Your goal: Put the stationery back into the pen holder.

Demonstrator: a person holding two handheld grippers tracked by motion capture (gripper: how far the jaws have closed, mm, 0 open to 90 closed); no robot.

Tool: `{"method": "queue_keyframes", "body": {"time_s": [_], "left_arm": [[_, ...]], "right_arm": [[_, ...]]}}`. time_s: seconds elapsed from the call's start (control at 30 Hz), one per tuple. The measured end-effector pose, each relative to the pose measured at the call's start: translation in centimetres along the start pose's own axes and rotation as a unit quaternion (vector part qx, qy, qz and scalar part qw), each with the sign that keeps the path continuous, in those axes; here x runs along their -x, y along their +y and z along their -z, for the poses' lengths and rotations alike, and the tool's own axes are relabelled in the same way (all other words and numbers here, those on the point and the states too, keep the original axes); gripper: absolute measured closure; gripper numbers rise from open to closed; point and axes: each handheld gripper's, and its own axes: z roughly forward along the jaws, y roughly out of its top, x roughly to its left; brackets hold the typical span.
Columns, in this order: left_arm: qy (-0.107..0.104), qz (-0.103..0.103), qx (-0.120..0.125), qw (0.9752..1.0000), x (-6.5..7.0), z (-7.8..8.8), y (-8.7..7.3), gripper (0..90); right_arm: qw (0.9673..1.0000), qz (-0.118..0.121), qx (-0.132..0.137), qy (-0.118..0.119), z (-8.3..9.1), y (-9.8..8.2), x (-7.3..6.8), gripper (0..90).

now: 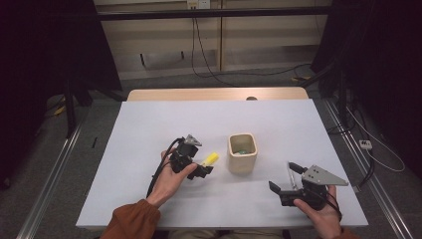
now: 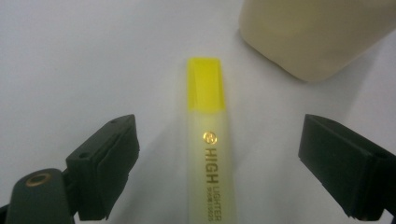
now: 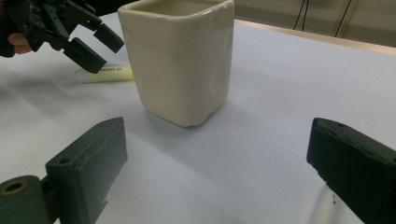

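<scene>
While high view blurs it, highlighter (image 2: 208, 154) lies between wide left jaws (untouched); right jaws wide.

High view looks down; both gripper views, close and low, share the cup (image 1: 242, 153).

Lab: black curtains (image 1: 45, 45), floor cables (image 1: 209, 64).

The table (image 1: 149, 149) has a white top and a light wooden edge at its far side. A cream square cup (image 1: 242, 153) stands upright near the middle. A yellow highlighter (image 1: 210, 159) lies flat just beside it, to its left. Something green lies inside the cup.
</scene>
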Motion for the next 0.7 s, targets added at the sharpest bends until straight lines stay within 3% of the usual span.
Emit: {"method": "queue_keyframes", "body": {"time_s": [0.1,0.23,0.3,0.4,0.47,0.53,0.7], "left_arm": [[-0.009,0.002,-0.009,0.9999,-0.1,-0.5,0.9,12.7],[-0.004,0.009,-0.043,0.999,-0.4,-2.0,2.0,12.7],[0.003,0.011,-0.046,0.9989,-0.5,-2.6,2.2,13.1],[-0.004,0.014,-0.064,0.9979,-0.5,-3.3,2.3,13.9],[-0.009,0.014,-0.069,0.9975,-0.6,-3.5,2.2,12.2],[0.002,0.003,-0.073,0.9973,-0.3,-3.5,2.2,12.4],[0.014,0.0,-0.074,0.9972,-0.2,-3.5,2.2,14.8]], "right_arm": [[1.0,0.001,0.0,0.0,0.0,0.0,0.0,4.6],[1.0,0.0,0.0,0.0,0.0,0.0,0.0,4.6],[1.0,-0.001,-0.002,0.001,-0.1,0.0,0.0,4.6],[1.0,-0.001,-0.001,0.001,-0.1,-0.1,0.0,4.6],[1.0,-0.001,-0.002,0.0,0.0,-0.1,0.1,4.6],[1.0,-0.001,0.0,-0.002,0.0,-0.1,0.1,4.6],[1.0,0.001,0.0,0.0,0.0,0.0,0.0,4.6]]}}
